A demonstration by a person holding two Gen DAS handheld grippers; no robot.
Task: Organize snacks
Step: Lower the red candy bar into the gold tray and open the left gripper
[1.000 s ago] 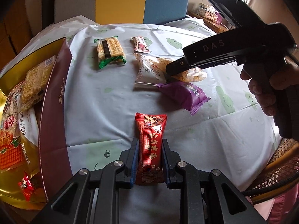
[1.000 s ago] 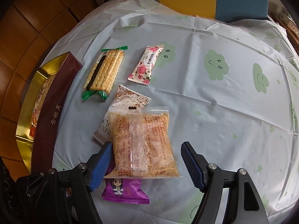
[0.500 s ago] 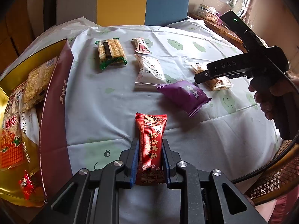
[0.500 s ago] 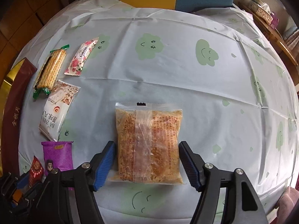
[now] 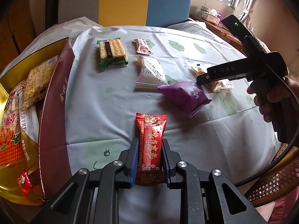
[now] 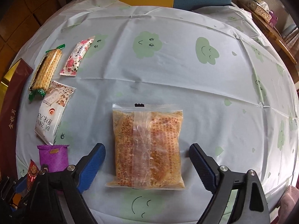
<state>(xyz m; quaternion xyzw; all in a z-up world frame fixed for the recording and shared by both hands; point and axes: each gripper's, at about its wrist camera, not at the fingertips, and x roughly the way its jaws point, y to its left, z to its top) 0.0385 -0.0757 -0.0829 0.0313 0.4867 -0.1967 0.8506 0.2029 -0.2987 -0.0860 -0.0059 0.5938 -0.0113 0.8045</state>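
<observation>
My left gripper (image 5: 150, 142) is shut on a red snack bar (image 5: 150, 130), held just above the cloud-print tablecloth (image 5: 97, 97). In the right wrist view my right gripper (image 6: 147, 147) has its jaws opening. A clear packet of orange crisp snack (image 6: 147, 145) lies flat on the cloth between them, and the blue pads (image 6: 93, 160) stand clear of it. The left wrist view shows that gripper (image 5: 201, 78), with a hand on its handle, over the same packet (image 5: 222, 85). The gold box with a maroon wall (image 5: 54, 100) stands at the left and holds several snacks.
Loose on the cloth are a green-wrapped cracker pack (image 5: 112, 53), a pink floral candy (image 5: 143, 46), a white packet (image 5: 151, 71) and a purple packet (image 5: 185, 95). A yellow and blue chair back (image 5: 143, 3) stands behind the table. A wicker seat (image 5: 276, 179) is at the right.
My right gripper carried the orange packet rightward away from the other snacks, laid it on the cloth and spread its jaws off it. The left gripper and red bar kept still.
</observation>
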